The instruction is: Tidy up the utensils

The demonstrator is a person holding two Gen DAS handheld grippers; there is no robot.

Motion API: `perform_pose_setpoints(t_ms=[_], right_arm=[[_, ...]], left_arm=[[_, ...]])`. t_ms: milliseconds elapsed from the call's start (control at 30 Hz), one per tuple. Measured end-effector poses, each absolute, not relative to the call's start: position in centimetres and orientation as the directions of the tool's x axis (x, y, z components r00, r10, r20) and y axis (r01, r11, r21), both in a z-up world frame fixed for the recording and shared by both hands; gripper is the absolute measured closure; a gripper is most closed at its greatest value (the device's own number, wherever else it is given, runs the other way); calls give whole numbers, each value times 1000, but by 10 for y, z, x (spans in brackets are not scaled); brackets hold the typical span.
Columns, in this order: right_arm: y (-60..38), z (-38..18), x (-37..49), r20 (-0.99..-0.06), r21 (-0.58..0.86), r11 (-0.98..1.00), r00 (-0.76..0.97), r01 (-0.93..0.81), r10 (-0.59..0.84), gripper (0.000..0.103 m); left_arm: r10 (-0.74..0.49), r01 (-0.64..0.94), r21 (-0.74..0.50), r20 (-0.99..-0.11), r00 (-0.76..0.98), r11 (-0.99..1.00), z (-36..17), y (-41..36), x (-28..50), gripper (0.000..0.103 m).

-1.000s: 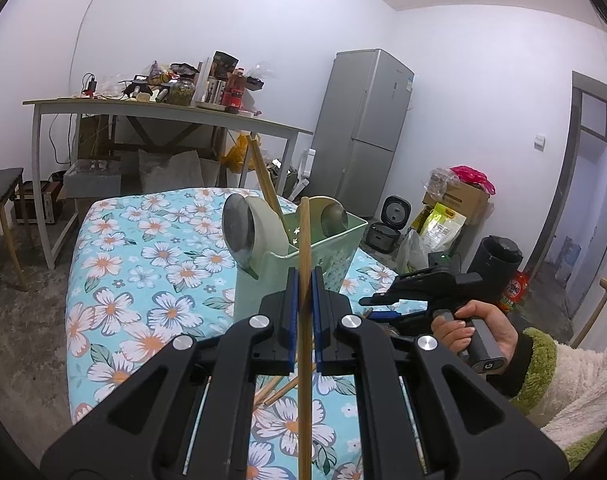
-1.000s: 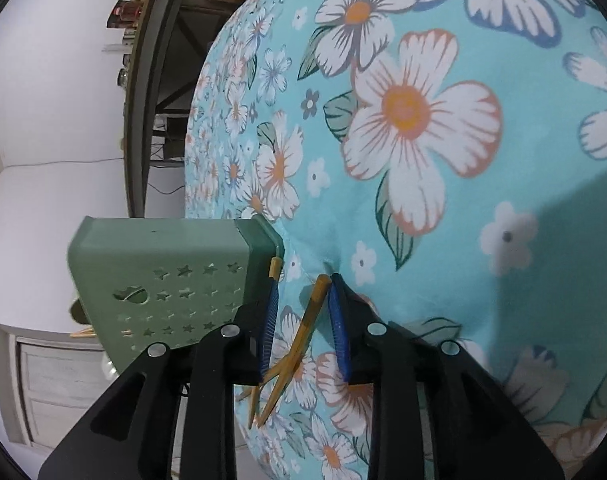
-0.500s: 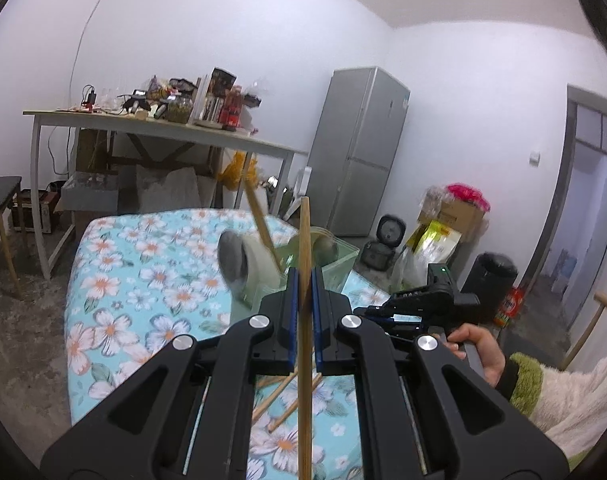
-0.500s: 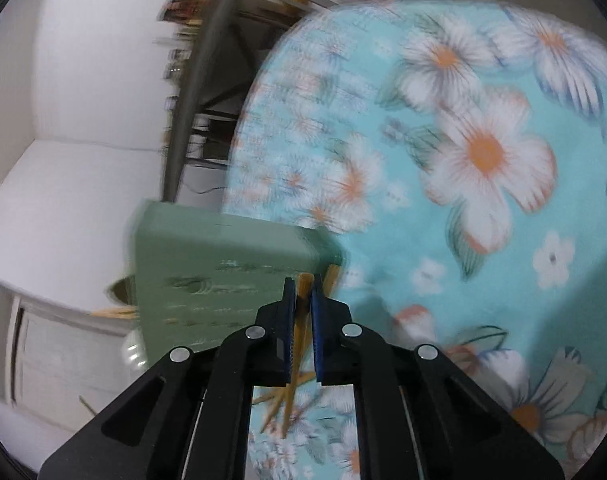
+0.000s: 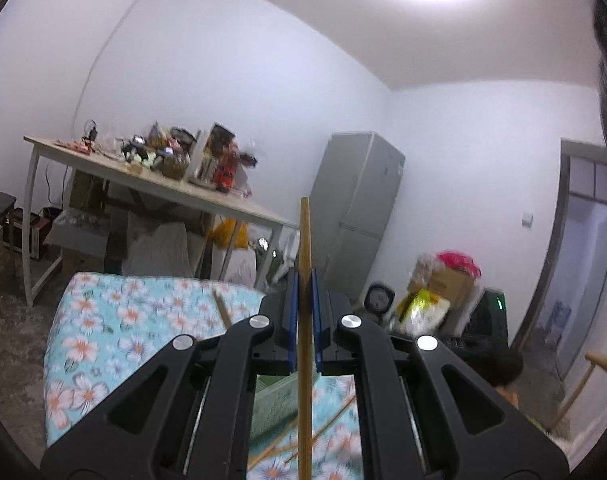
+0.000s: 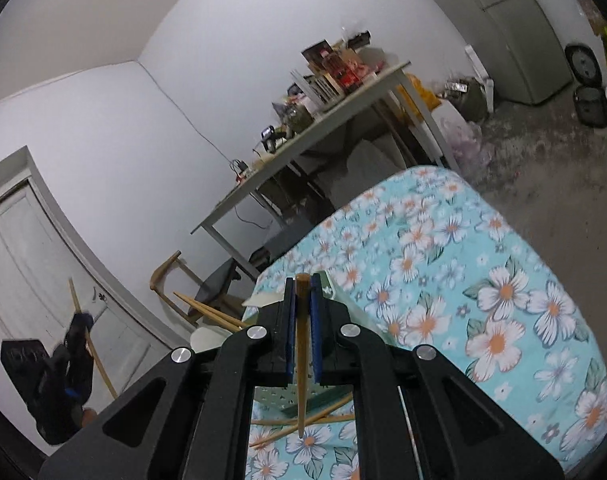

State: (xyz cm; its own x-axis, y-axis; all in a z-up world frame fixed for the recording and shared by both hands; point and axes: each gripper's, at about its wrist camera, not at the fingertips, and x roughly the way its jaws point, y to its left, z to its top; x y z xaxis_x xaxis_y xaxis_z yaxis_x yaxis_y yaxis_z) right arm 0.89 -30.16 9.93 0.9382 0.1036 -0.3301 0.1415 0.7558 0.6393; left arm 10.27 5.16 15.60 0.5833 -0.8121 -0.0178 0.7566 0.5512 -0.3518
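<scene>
My left gripper (image 5: pixel 304 280) is shut on a wooden chopstick (image 5: pixel 304 320) that stands upright between the blue pads, high above the table. My right gripper (image 6: pixel 302 286) is shut on another wooden chopstick (image 6: pixel 301 360), also lifted. The green perforated utensil holder (image 6: pixel 287 398) sits just below and behind both grippers, mostly hidden; it also shows in the left wrist view (image 5: pixel 273 404). Loose chopsticks (image 6: pixel 303 420) lie on the floral tablecloth (image 6: pixel 483 300) by the holder. The left gripper with its chopstick (image 6: pixel 89 340) shows at the far left of the right wrist view.
A cluttered white work table (image 5: pixel 151 184) stands behind the floral table (image 5: pixel 103 332). A grey fridge (image 5: pixel 355 216) and bags and boxes (image 5: pixel 439 288) are at the back right. A wooden chair (image 6: pixel 191 284) stands by the table's far side.
Both grippers have risen and tilted up, away from the tabletop. The right gripper closed on a chopstick and lifted it. The left kept its chopstick.
</scene>
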Motion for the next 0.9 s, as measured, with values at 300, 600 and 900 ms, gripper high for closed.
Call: perform_pose_setpoints(t_ms=[300,600,900], right_arm=[[-310,97,4,-319,647,750,942,136,105,96],[-321,89,9,-327,666,732,938,142,116,96],[-337,78,13,-327,683,716,937,145,123,96]], left_arm=[[-706,704,-353,150,692,616,198,21,128,97],[-629,627,-395,143,764,671,196,-26,173,97],[-595,569,-378,58,802,731,173,-70,199,97]])
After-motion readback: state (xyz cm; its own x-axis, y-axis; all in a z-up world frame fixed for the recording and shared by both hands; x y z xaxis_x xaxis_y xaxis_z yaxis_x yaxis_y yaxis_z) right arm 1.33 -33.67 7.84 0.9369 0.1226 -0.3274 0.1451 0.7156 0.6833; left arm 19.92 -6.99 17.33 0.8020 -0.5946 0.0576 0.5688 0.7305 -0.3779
